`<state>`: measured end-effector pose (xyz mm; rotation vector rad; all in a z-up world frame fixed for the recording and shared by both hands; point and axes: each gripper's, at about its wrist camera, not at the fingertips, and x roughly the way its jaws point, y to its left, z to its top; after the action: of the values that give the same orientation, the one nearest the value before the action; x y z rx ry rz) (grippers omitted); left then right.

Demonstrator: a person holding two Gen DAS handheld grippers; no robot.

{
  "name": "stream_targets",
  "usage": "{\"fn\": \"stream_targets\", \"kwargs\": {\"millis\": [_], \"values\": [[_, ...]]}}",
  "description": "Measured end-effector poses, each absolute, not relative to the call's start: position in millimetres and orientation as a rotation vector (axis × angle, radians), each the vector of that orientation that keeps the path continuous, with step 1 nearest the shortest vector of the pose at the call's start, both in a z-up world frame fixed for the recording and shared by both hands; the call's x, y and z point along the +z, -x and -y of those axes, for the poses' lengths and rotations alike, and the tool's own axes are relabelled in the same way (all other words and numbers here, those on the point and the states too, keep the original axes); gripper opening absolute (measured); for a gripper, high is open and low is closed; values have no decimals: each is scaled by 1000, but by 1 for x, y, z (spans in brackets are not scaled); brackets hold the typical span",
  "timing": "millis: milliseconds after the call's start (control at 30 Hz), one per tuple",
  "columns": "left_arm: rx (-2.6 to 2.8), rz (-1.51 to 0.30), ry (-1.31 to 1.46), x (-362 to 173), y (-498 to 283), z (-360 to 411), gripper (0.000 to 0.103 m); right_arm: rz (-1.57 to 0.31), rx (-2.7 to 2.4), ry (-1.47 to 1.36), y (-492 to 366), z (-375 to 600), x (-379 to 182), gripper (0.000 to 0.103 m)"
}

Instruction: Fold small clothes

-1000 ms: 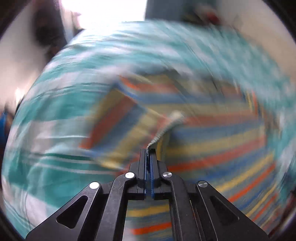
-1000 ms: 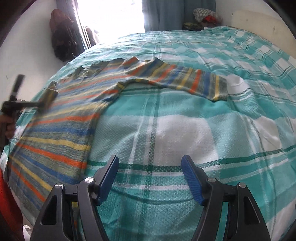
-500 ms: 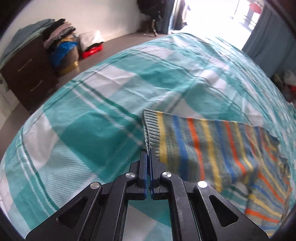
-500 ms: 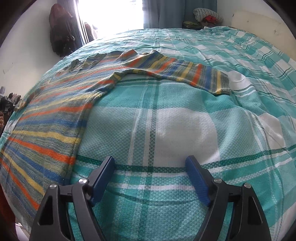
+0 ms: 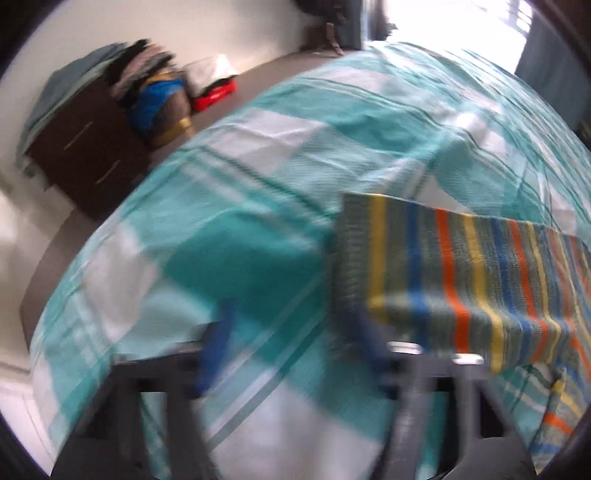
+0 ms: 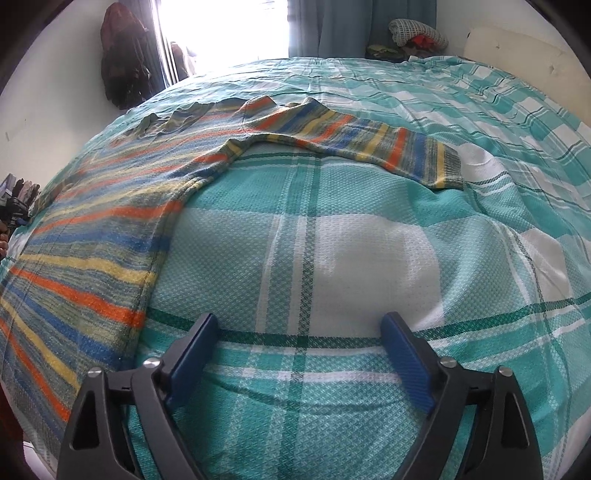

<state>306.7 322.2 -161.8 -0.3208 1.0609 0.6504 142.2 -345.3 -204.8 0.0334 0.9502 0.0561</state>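
Left wrist view: the left gripper (image 5: 291, 343) is opening its fingers (blurred) over the bed (image 5: 236, 229), nothing between them; the striped sweater (image 5: 461, 273) is lying just right, its ribbed sleeve cuff pointing left.

Right wrist view: the right gripper (image 6: 299, 365) is spreading its fingers over bare bedcover; the sweater is lying at left, its body running from the near left edge away, one sleeve pointing right.

Daylight pours in from a window (image 6: 229, 33) at twelve o'clock in the right wrist view, blown out to pure white, and at one o'clock in the left. The right view is sharp; the left is smeared by motion blur, worst across the left tool (image 5: 291, 343) at six o'clock. Both fisheye pictures bulge the bed (image 6: 369, 229) and darken to black at the rims.
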Motion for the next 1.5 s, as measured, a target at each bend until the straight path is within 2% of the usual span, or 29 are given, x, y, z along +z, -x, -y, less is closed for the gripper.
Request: {"fn": "stream_targets", "kwargs": {"millis": [67, 200, 267, 400, 533, 633, 733, 800, 1067, 1500], "values": [[608, -996, 351, -145, -283, -316, 80, -960, 64, -36, -143, 346, -204, 99], [476, -943, 308, -113, -233, -269, 84, -977, 13, 10, -141, 344, -187, 99], [373, -902, 253, -95, -201, -226, 92, -942, -3, 32, -131, 338, -168, 99], [157, -866, 147, -79, -164, -142, 96, -894, 70, 47, -107, 306, -131, 99], [-31, -929, 56, -102, -142, -61, 96, -882, 179, 91, -87, 255, -121, 99], [-72, -1001, -25, -142, -131, -24, 96, -908, 231, 106, -78, 226, -142, 99], [-73, -1007, -76, -173, -117, -16, 101, -1049, 204, 101, -74, 219, -195, 100], [-98, -972, -75, -172, -114, -18, 102, -975, 208, 83, -62, 222, -205, 103], [-111, -971, -42, -176, -117, -23, 102, -889, 230, 89, -53, 220, -213, 103], [-114, -963, -38, -180, -105, -23, 102, -890, 228, 84, -55, 223, -209, 103]]}}
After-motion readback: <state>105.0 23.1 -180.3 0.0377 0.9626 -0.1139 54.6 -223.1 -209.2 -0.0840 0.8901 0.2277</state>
